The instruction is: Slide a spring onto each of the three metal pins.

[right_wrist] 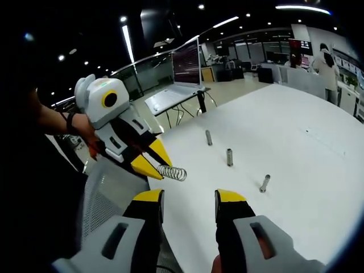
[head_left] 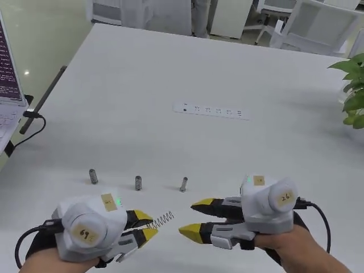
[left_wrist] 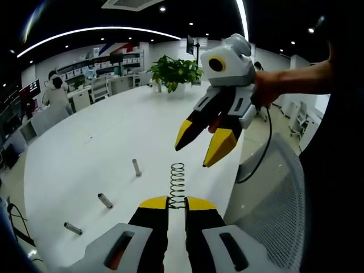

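Silvery wire spring (left_wrist: 177, 181), open coils, pinched in left tongs (left_wrist: 177, 202).

left gripper (head_left: 152, 224) clamped on spring (head_left: 163, 218); right gripper (head_left: 187, 218) jaws apart, facing it.

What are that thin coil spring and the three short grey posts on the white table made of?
The thin wire coil spring looks like bare steel wire: silvery, with bright glints. The three short grey posts are probably metal too: dull grey with a soft sheen, though too small to be sure.
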A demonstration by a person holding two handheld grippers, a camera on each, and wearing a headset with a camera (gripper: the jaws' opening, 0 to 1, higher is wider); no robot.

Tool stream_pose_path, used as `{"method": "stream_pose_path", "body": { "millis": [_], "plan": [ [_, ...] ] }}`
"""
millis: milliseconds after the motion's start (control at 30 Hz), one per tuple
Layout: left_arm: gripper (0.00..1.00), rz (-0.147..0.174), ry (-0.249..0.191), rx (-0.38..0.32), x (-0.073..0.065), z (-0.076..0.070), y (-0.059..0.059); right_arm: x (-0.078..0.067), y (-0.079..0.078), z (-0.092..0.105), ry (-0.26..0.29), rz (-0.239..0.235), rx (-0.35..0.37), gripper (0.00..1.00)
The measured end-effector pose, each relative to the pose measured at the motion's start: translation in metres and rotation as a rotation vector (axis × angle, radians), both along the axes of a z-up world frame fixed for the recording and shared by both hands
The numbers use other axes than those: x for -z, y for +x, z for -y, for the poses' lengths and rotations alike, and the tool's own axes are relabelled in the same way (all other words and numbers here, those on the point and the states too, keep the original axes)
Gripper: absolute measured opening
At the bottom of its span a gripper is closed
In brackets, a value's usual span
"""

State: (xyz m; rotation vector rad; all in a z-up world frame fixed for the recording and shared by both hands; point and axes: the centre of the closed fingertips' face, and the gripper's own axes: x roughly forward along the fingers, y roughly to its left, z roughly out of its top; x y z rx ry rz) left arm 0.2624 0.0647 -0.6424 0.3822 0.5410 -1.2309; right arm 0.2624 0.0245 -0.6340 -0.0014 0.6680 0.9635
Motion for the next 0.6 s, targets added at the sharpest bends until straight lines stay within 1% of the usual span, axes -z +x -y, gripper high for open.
{"method": "stream_pose_path", "body": {
  "millis": [267,333,467,533,600],
  "plan": [
    [0.03,0.024,-0.002,0.052,-0.007,0.011,-0.005,-0.005,-0.004,-0.008,0.024,0.001,-0.059,0.26],
    [0.03,0.029,-0.003,0.067,-0.009,0.013,-0.007,-0.006,-0.006,-0.011,0.036,-0.007,-0.076,0.24],
    [0.03,0.037,0.003,0.103,-0.009,0.015,-0.012,-0.005,-0.012,-0.016,0.041,-0.016,-0.109,0.21],
    [0.03,0.036,0.009,0.115,-0.007,0.015,-0.013,-0.007,-0.014,-0.019,0.045,-0.012,-0.121,0.18],
    [0.03,0.053,0.031,0.135,-0.005,0.014,-0.013,-0.01,-0.013,-0.02,0.051,-0.004,-0.127,0.15]
  ]
}}
